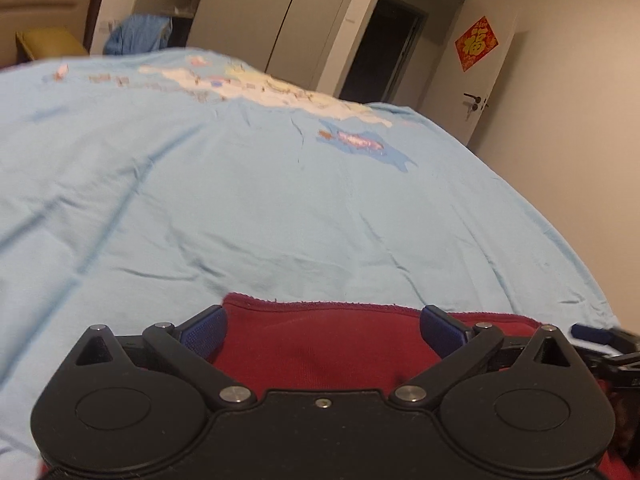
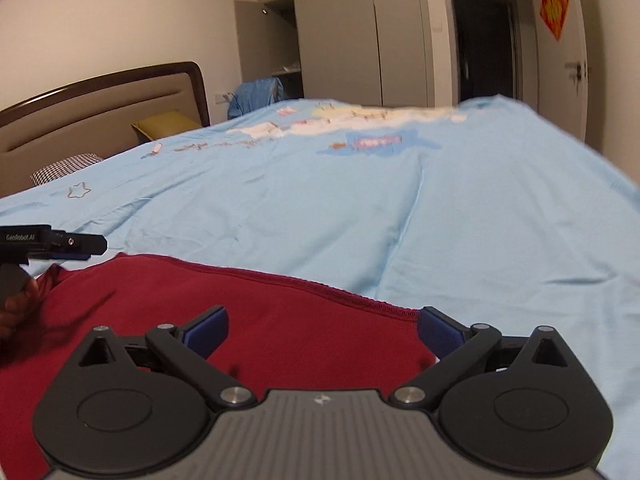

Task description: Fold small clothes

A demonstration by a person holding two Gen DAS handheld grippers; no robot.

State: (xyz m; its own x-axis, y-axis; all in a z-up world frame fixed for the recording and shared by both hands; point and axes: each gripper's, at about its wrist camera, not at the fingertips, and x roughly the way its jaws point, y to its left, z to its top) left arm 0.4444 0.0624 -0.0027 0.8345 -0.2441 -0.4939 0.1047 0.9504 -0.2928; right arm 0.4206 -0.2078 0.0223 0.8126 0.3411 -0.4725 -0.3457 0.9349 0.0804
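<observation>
- Two grippers are held low over a dark red garment (image 1: 320, 344) spread on the light blue bedcover (image 1: 240, 200).
- Left gripper (image 1: 322, 328): jaws spread wide, nothing gripped.
- Right gripper (image 2: 323, 330): spread wide too, apparently just above the garment's far hem.

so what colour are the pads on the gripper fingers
Dark blue pads on black arms, clearest in the right wrist view, above the dark red knit garment.
</observation>
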